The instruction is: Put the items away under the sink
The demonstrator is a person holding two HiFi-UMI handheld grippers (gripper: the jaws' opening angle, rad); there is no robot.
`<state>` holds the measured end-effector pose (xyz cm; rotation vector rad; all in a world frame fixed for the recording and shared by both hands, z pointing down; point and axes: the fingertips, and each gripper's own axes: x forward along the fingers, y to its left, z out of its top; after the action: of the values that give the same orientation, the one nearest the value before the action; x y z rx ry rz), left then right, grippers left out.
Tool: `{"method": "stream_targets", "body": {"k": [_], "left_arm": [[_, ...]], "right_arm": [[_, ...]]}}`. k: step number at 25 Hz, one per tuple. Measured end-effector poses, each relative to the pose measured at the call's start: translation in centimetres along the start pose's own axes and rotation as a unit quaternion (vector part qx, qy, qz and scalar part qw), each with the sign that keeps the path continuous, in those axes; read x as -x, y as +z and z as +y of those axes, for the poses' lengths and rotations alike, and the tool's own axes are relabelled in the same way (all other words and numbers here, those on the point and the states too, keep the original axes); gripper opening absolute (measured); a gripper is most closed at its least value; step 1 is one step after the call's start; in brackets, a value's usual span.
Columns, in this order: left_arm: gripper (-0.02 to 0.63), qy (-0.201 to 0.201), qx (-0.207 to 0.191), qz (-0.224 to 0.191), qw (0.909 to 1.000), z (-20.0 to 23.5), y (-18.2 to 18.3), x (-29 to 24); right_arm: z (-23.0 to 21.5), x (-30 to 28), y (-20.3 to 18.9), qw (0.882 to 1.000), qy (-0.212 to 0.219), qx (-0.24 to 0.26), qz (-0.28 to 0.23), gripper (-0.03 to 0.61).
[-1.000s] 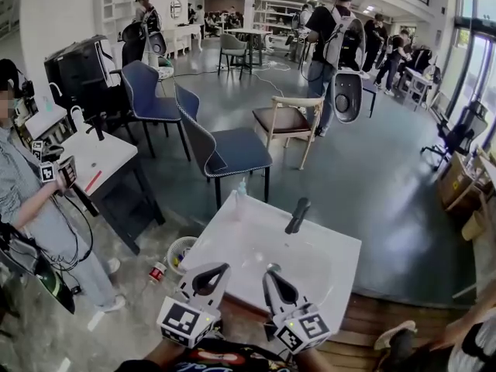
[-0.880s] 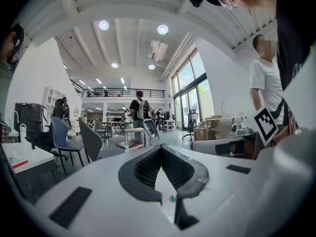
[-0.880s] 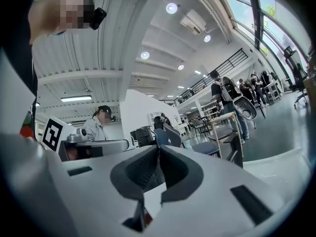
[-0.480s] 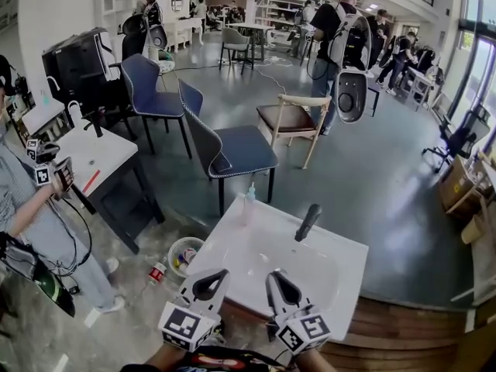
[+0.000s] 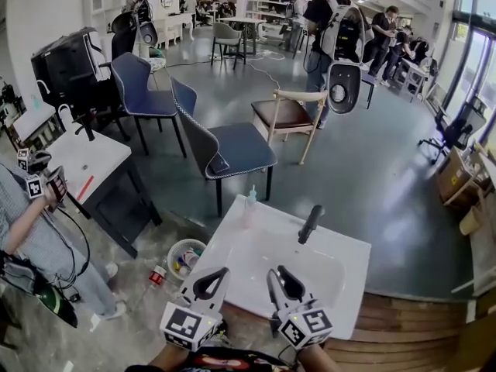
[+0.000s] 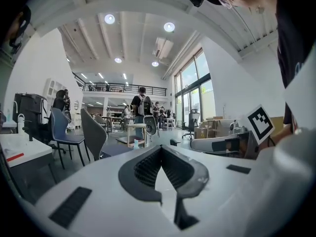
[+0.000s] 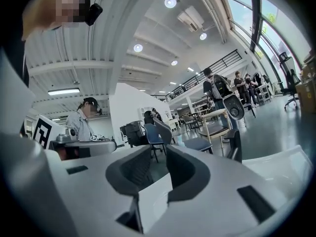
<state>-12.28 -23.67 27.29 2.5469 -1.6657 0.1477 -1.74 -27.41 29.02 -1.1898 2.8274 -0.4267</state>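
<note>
A white sink (image 5: 350,248) with a black faucet (image 5: 310,223) fills the lower middle of the head view. A small clear bottle (image 5: 249,200) stands on its far left corner. Both grippers hover side by side over the sink's near edge, pointing across the basin. My left gripper (image 5: 224,270) (image 6: 160,147) is shut, tips touching, with nothing in it. The jaws of my right gripper (image 5: 277,270) (image 7: 159,150) have just been opening; a narrow gap shows between the tips and nothing is between them. The cabinet under the sink is hidden.
On the floor left of the sink sit a round bin (image 5: 184,256) holding small items and a red can (image 5: 157,274). A blue chair (image 5: 225,149) and a wooden chair (image 5: 291,115) stand beyond. A person (image 5: 35,231) stands at the left by a white table (image 5: 85,157).
The right gripper's jaws were closed together and now stand slightly apart. The left jaws stay shut. Both grippers keep their spot over the sink's near edge.
</note>
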Motion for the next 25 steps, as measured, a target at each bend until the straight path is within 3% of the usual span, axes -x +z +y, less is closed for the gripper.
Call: {"method": "stream_targets", "body": {"k": [25], "left_arm": [[0.008,-0.012,0.002,-0.004,0.9999,8.2,-1.4,-0.7]], "right_arm": [[0.4,-9.2,-2.0,0.999,-0.044,0.021,0.026,0.157]]}}
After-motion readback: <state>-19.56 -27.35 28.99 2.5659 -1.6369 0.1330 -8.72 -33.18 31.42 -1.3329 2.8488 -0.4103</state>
